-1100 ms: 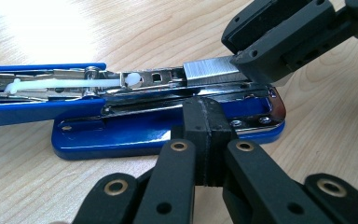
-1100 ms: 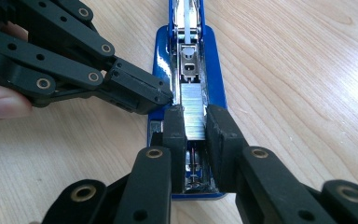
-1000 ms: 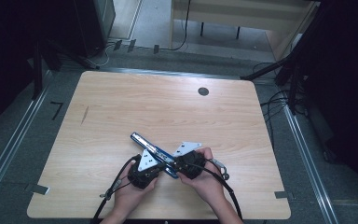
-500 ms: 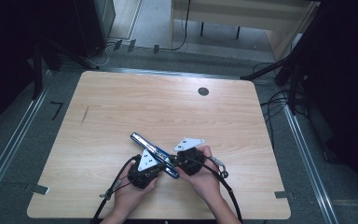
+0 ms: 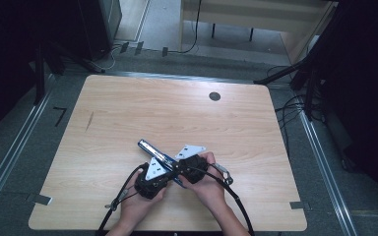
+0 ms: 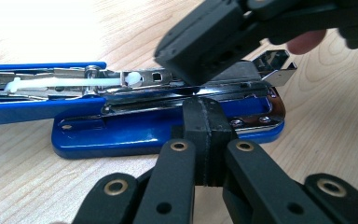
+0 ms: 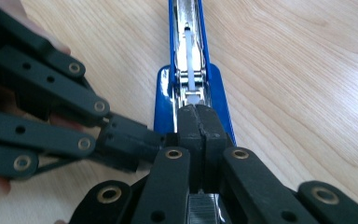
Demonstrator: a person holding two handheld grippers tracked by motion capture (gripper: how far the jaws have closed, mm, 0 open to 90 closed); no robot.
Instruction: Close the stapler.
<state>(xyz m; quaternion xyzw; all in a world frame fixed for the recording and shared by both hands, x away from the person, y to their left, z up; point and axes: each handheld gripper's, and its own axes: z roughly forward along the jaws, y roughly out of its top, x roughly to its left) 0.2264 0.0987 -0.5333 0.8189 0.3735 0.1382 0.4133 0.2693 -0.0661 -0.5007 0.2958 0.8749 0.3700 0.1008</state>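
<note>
Stapler work: blue metal stapler (image 6: 168, 122) lies opened at worktop (image 5: 128, 113) six o'clock; both grippers' (image 7: 196, 122) (image 6: 206, 116) fingers closed, empty; next, press the magazine shut.

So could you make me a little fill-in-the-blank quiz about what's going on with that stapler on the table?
1. The stapler has a base coloured ____.
2. It lies on a table whose top is made of ____.
3. The stapler's top arm is swung ____, so the metal staple channel shows.
4. The fingers of the left gripper and the right gripper are both ____.

Missing words: blue; wood; open; shut
</note>
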